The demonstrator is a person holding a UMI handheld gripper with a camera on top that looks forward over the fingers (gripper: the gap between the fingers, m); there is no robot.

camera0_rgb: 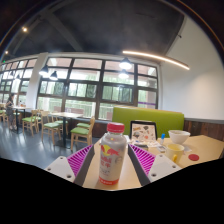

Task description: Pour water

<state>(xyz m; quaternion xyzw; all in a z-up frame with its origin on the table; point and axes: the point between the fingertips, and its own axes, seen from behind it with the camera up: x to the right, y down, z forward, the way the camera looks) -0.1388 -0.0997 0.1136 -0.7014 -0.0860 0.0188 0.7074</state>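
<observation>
With the tool (113, 160) closed around a clear bottle (113, 152), both magenta pads (82, 160) appeared to press its sides, so I'd call it gripped. The bottle stood upright between the fingers, red cap (116, 128) on top, label band across the middle; whether the cap was screwed on or loose couldn't be told. Just beyond and to the right, on the light table (205, 152), sat a yellow cup (175, 151), a white cup (179, 136) behind it, and a small red disc (194, 158) near the yellow one, possibly a lid. A dark tablet-like item (143, 130) stood propped behind the bottle, in front of a green sofa back (150, 116). Further off: chairs and tables (60, 122) of a cafeteria-type hall, a large window wall (80, 85), a ceiling strip light (155, 59). Progress judgement: grasp done, pour not started. The bottle wasn't tilted, and neither cup was under its mouth. Left to do: uncap if needed, carry over to a cup, tilt, pour, set down. Water level in the cups couldn't be read.
</observation>
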